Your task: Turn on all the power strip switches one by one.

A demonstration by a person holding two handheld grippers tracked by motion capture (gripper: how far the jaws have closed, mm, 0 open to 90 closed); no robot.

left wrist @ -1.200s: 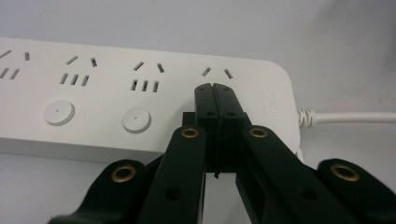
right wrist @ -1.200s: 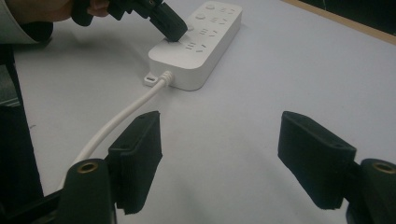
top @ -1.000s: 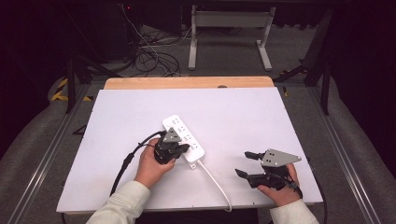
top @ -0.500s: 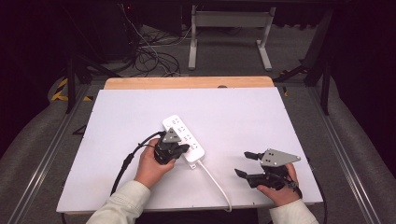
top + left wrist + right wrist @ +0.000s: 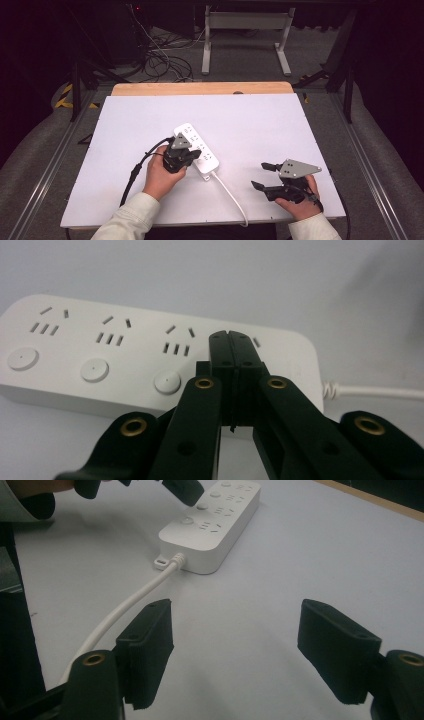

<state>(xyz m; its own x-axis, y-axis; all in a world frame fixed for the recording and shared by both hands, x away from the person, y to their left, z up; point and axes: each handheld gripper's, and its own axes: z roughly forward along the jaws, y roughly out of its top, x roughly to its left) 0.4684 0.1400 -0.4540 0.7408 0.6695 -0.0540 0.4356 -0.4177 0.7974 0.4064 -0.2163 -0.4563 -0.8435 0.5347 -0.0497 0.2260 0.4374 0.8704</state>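
White power strip [image 5: 197,146] lying flat and diagonal on white table sheet [image 5: 260,125], left of centre, near the front half; white cord [image 5: 231,191] leaving its near end and running off the front edge. Left gripper [image 5: 186,156] pressed up to strip's near-left side, jaws clenched together with nothing between, tips over the strip's top near the cord end. Right gripper [image 5: 259,175] low at front right, well apart from strip, jaws released and wide, holding nothing, pointing left toward the cord. Plenty of bare sheet behind and to the right of strip; less room toward front edge, where both hands sit close to it. Wooden table edge [image 5: 200,88] showing past the sheet at the back; metal rails along both sides; dark floor with cables [image 5: 160,60] and a frame leg [image 5: 206,47] beyond. Left gripper view: closed tips [image 5: 231,347] lying against strip [image 5: 125,355] top just beside third round button [image 5: 167,382], socket slots readable, cord strain relief [image 5: 330,388] at right. Right gripper view: open pads [image 5: 150,640] framing bare sheet, strip [image 5: 215,522] farther off with mounting tab and cord [image 5: 125,610] exit, left gripper's tip [image 5: 187,492] touching or just above a button — cannot tell which.
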